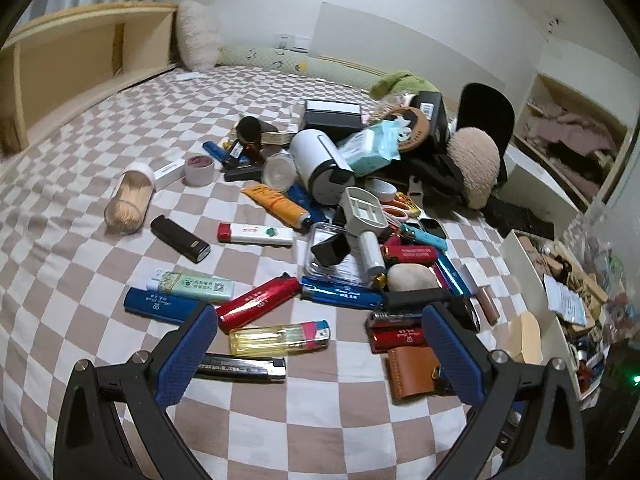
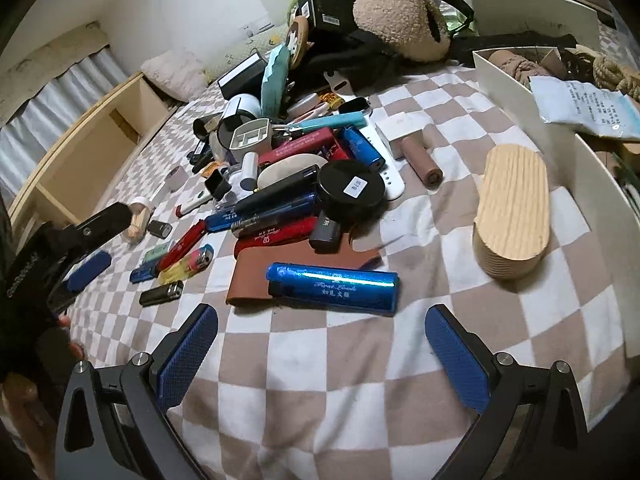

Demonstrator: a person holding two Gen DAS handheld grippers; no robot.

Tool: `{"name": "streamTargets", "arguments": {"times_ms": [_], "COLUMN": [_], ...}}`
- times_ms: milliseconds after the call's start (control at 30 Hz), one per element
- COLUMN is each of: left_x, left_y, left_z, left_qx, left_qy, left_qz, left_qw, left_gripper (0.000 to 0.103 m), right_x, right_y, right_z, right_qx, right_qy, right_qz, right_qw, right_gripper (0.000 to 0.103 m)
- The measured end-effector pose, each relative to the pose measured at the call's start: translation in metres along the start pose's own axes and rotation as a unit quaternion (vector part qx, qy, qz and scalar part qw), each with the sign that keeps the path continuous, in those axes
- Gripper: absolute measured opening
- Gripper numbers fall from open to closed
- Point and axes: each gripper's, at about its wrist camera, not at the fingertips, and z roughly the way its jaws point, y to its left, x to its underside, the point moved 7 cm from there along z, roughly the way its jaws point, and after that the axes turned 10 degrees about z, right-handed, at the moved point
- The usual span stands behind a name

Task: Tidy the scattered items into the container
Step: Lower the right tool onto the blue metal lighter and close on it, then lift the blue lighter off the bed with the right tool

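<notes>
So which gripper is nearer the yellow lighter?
Left. The left gripper hangs open right over the yellow lighter, which lies between its fingers. The right gripper is open too, further off, behind a blue lighter; the yellow one sits away to its left.

Before my left gripper a lighter lies crosswise at lower centre, another lighter just below it. The pile fills the centre right, the toothpick jar apart at centre left. Before my right gripper a lighter rests on a leather pouch; the wooden block lies right of it, beside the container at the upper right edge
</notes>
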Motion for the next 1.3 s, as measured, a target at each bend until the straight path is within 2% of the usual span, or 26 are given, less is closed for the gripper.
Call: {"name": "streamTargets", "arguments": {"times_ms": [167,367,533,600,700,733,967,1000,1067,1133,1300], "left_x": [0.0,0.003,0.008,0.01,0.013,0.014,0.022,0.022,0.021,0.023,0.025], "left_y": [0.012,0.029,0.041,0.048,0.057,0.06,0.071,0.071,0.072,0.071,0.066], "left_z": [0.001,0.006,0.013,0.014,0.016,0.016,0.019,0.018,0.017,0.016,0.018], "left_qx": [0.002,-0.027,-0.049,-0.054,-0.067,-0.074,-0.084,-0.085,-0.085,-0.085,-0.096], "left_qy": [0.001,0.009,0.027,0.033,0.041,0.044,0.059,0.058,0.055,0.055,0.059], "left_qz": [-0.028,-0.047,-0.056,-0.07,-0.084,-0.088,-0.108,-0.108,-0.108,-0.104,-0.087], "left_qw": [0.9996,0.9985,0.9969,0.9956,0.9933,0.9924,0.9889,0.9889,0.989,0.9895,0.9898], "left_gripper": [0.103,0.103,0.103,0.103,0.103,0.103,0.103,0.103,0.103,0.103,0.103], "right_x": [0.0,-0.002,0.002,0.002,0.0,-0.001,0.001,0.001,0.0,-0.003,-0.006], "right_y": [0.0,0.004,0.009,0.008,0.006,0.006,0.012,0.012,0.009,0.006,0.002], "right_z": [0.011,0.02,0.025,0.024,0.023,0.024,0.028,0.028,0.027,0.026,0.024], "right_qx": [0.021,0.034,0.057,0.052,0.048,0.044,0.049,0.05,0.047,0.037,0.013], "right_qy": [0.0,-0.013,-0.018,-0.025,-0.027,-0.024,-0.028,-0.028,-0.023,-0.013,-0.007], "right_qz": [0.007,0.027,0.0,-0.001,0.003,0.002,-0.031,-0.034,-0.036,-0.025,0.008], "right_qw": [1.0,0.999,0.998,0.998,0.998,0.999,0.998,0.998,0.998,0.999,1.0], "right_gripper": [0.103,0.103,0.097,0.096,0.086,0.079,0.078,0.074,0.057,0.051,0.051]}}
